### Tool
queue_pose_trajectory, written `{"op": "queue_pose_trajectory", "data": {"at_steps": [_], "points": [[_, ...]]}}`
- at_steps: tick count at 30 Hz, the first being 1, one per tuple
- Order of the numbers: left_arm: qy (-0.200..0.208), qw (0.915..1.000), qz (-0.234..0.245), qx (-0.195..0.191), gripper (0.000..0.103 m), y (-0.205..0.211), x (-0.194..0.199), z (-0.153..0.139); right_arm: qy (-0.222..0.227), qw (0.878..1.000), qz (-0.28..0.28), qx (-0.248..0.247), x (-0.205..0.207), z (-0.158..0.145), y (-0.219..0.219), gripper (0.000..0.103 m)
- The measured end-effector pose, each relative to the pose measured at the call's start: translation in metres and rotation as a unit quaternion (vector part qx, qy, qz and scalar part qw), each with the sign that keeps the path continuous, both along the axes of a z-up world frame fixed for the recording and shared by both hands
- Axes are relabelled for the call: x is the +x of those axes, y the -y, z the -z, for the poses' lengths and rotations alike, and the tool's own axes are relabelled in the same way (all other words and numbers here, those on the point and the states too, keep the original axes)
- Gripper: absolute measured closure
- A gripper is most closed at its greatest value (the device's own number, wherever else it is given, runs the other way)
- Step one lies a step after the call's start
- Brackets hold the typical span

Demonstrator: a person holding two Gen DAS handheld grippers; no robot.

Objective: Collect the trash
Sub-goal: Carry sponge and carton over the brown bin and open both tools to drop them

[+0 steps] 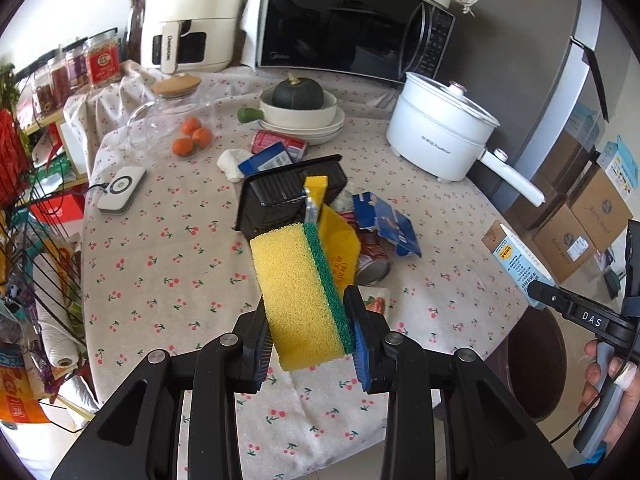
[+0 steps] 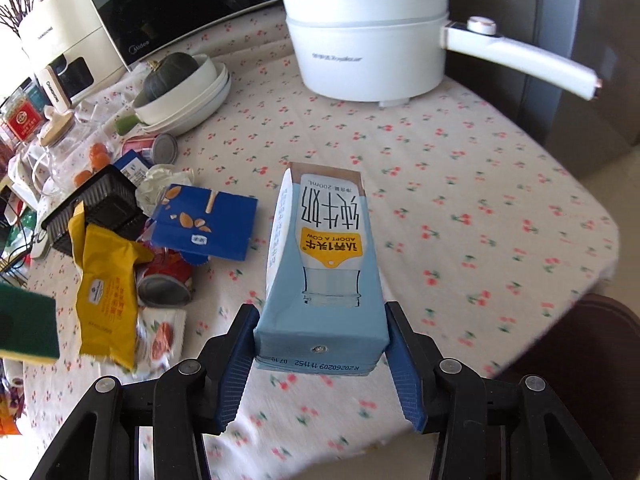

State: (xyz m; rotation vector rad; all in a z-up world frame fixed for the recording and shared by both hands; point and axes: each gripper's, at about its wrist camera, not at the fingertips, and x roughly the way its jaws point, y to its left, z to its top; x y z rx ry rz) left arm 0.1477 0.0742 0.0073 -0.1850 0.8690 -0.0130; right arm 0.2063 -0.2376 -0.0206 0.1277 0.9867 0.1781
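My left tongs (image 1: 308, 332) clamp a yellow sponge (image 1: 298, 300) with a green scouring face, held clear above the tabletop (image 1: 168, 248). My right tongs (image 2: 320, 354) grip a pale blue milk carton (image 2: 324, 264) by its base, its printed face upward. Beyond them, the trash lies heaped mid-tabletop: a black plastic tray (image 1: 280, 196), a yellow wrapper (image 2: 106, 292), a torn blue box (image 2: 208, 226), and a crushed red can (image 2: 166, 280). Farther back stand a white electric pot (image 2: 366, 40) and stacked bowls (image 1: 304, 114) holding a dark squash (image 1: 298, 92).
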Motion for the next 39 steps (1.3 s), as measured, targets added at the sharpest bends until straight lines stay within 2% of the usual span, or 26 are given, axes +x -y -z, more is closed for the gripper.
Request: {"op": "queue_pose_trajectory", "data": {"at_steps": [8,16,22,32,39], "points": [[-0.019,0.9971,0.071,-0.021,0.068,0.068,-0.005,0.008,-0.005,1.0,0.019,0.0,-0.047,-0.012,0.057,0.049],[-0.026,0.9899,0.139,-0.001,0.068,0.15,-0.01,0.02,-0.022,0.998,0.055,0.001,-0.089,-0.002,0.121,0.049],[-0.035,0.9829,0.181,0.0,0.068,0.204,-0.012,0.033,-0.035,0.996,0.083,-0.003,-0.114,0.011,0.164,0.049],[-0.042,0.9682,0.246,-0.002,0.068,0.28,-0.01,0.061,-0.063,0.991,0.116,-0.011,-0.139,0.034,0.215,0.049],[-0.038,0.9599,0.278,-0.002,0.068,0.313,-0.005,0.08,-0.075,0.989,0.13,-0.013,-0.145,0.042,0.234,0.048]]}}
